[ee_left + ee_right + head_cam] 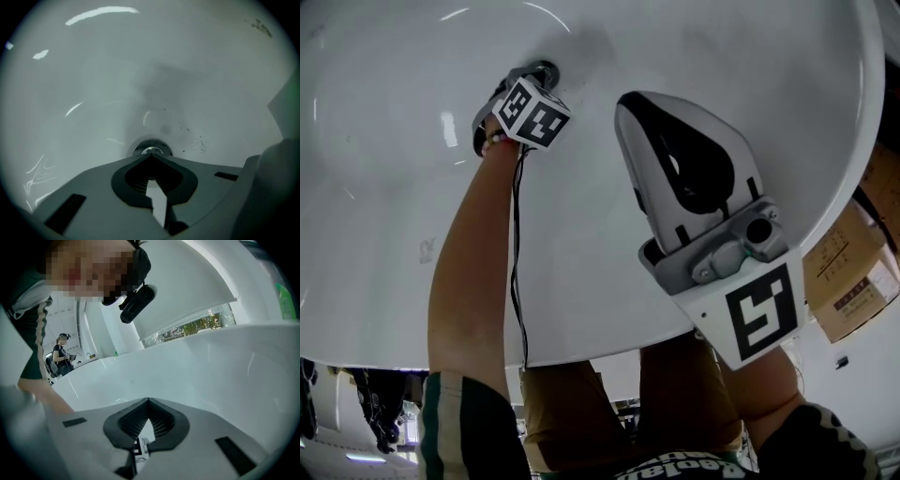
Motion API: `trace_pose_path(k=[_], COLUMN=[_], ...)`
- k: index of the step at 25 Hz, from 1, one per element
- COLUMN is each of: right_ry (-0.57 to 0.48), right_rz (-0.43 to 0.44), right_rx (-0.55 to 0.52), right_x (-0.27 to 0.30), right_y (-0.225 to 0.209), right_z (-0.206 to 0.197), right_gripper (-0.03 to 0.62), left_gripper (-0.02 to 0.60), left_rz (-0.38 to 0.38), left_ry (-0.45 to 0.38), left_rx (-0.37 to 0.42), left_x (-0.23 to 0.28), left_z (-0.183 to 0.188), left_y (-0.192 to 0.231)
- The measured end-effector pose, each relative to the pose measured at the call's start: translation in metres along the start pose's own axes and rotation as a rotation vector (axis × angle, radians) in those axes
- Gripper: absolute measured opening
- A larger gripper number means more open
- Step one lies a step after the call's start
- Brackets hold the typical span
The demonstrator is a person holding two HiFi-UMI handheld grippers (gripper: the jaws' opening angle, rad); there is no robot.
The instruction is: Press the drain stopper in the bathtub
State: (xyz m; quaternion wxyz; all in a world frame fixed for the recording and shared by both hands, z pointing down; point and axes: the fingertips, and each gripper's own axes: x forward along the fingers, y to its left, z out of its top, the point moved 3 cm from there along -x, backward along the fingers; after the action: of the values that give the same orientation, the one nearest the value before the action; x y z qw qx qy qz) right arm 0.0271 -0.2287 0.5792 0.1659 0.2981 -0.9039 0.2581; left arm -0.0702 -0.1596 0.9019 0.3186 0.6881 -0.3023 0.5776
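The white bathtub [384, 234] fills the head view. Its round chrome drain stopper [546, 68] sits at the bottom, top centre. My left gripper [530, 84] points straight down at it, shut and empty. In the left gripper view the closed tips [151, 156] meet right at the near edge of the stopper [151, 149]; I cannot tell whether they touch it. My right gripper [625, 101] hangs above the tub floor to the right of the drain, shut with nothing in it. Its own view shows the closed tips [149, 400] against the tub's inner wall [225, 366].
Cardboard boxes [853, 272] stand outside the tub rim at the right. A cable [516, 253] runs along my left arm. The right gripper view shows a green bottle [286, 303] beyond the rim and a person [62, 355] standing far off at the left.
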Motion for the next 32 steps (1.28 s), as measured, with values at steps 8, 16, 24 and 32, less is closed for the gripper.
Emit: trace_pose_path(k=[8, 16, 24, 32], right_ry=[0.041, 0.089, 0.088, 0.102], right_rz=[0.006, -0.027, -0.065, -0.094], right_rx=[-0.003, -0.001, 0.016, 0.015], right_x=[0.006, 0.006, 0.008, 0.007], right_y=[0.0, -0.005, -0.011, -0.014], right_z=[-0.006, -0.013, -0.014, -0.014], right_gripper=[0.011, 0.011, 0.011, 0.011], left_gripper=[0.008, 0.008, 0.008, 0.008], left_rz=[-0.003, -0.016, 0.012, 0.022], left_ry=[0.059, 0.14, 0.141, 0.137], left_rx=[0.0, 0.001, 0.014, 0.008], left_x=[0.004, 0.003, 0.004, 0.003], left_z=[0.004, 0.008, 0.007, 0.007], left_y=[0.002, 0.0, 0.001, 0.0])
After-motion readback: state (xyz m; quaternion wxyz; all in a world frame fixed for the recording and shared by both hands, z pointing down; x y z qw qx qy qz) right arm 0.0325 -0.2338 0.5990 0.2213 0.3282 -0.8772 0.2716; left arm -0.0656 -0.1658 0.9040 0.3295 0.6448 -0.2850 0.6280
